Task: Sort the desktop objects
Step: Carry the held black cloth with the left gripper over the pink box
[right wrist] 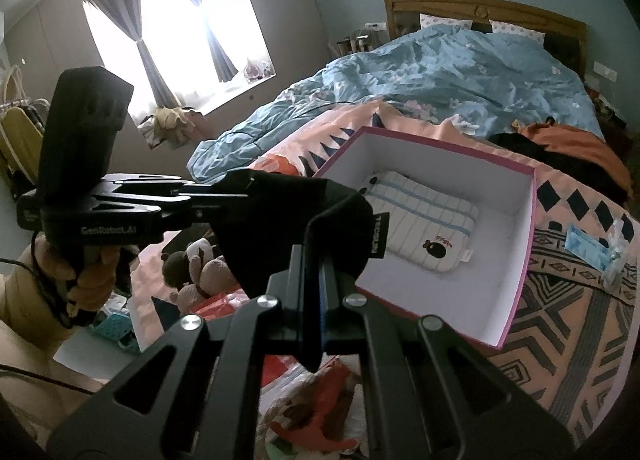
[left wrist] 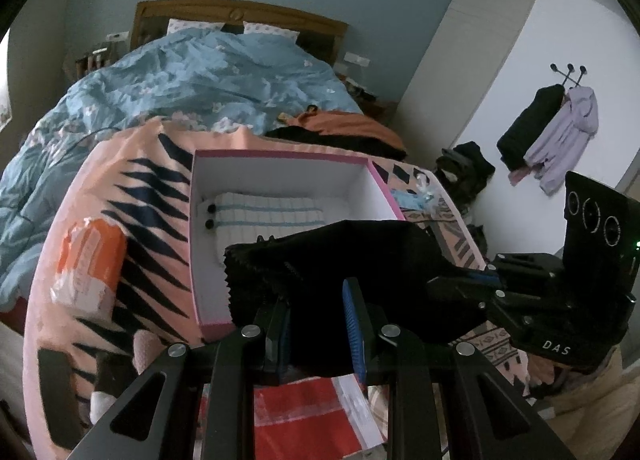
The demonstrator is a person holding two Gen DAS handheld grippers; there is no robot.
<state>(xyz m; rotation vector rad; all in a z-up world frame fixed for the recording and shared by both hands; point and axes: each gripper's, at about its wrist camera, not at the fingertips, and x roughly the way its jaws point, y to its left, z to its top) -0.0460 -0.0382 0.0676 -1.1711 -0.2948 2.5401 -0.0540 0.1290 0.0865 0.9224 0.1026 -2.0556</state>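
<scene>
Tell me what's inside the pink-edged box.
Inside the pink-edged box lies one striped white pouch with a small penguin print. The black cloth held above covers the box's near corner, so that part stays unseen.

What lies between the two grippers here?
A black cloth, gripped by the left gripper and right gripper; it hangs over the pink-rimmed box, seen in both views.

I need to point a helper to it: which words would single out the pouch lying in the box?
On the peach patterned blanket at the foot of the bed stands an open pink-edged white cardboard box. Flat on its floor lies a white padded fabric pouch, alone there, with pale blue stripes and a small black cartoon figure.
</scene>
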